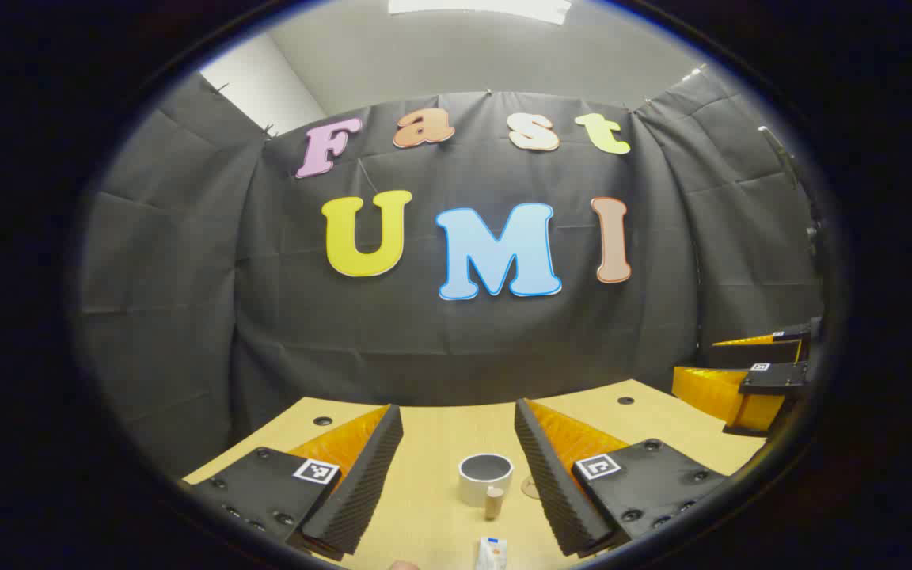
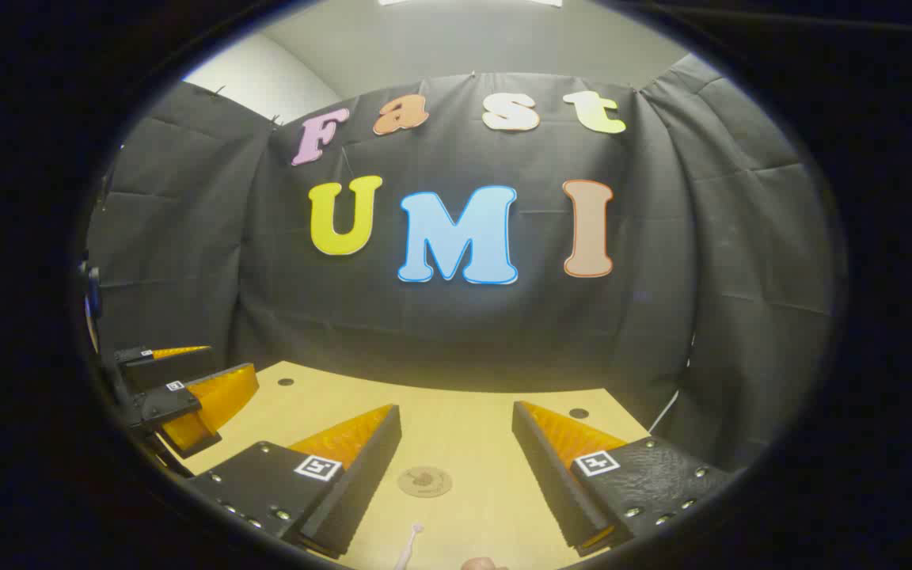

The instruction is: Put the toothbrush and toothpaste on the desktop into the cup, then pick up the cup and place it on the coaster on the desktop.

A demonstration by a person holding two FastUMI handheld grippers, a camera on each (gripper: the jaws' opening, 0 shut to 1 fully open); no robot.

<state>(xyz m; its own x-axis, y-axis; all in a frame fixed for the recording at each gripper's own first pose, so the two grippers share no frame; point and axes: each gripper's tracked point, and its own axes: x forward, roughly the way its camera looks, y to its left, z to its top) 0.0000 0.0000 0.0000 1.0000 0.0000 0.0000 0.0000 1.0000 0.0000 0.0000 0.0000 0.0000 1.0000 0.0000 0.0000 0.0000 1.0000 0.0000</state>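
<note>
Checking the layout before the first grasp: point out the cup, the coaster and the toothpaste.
cup [image 1: 485, 480]: left gripper view, on its white outer wall below the rim.
coaster [image 2: 424, 481]: right gripper view, on the middle of the round disc.
toothpaste [image 1: 492, 552]: left gripper view, on the tube's visible end.

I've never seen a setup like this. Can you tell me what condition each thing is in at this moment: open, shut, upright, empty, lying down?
Left gripper: open, holding nothing.
Right gripper: open, holding nothing.
White round cup: upright on the light wooden desktop, nothing seen inside.
White toothpaste tube: lying on the desktop, outside the cup.
Toothbrush: lying on the desktop.
Round brown coaster: flat, bare.
</note>
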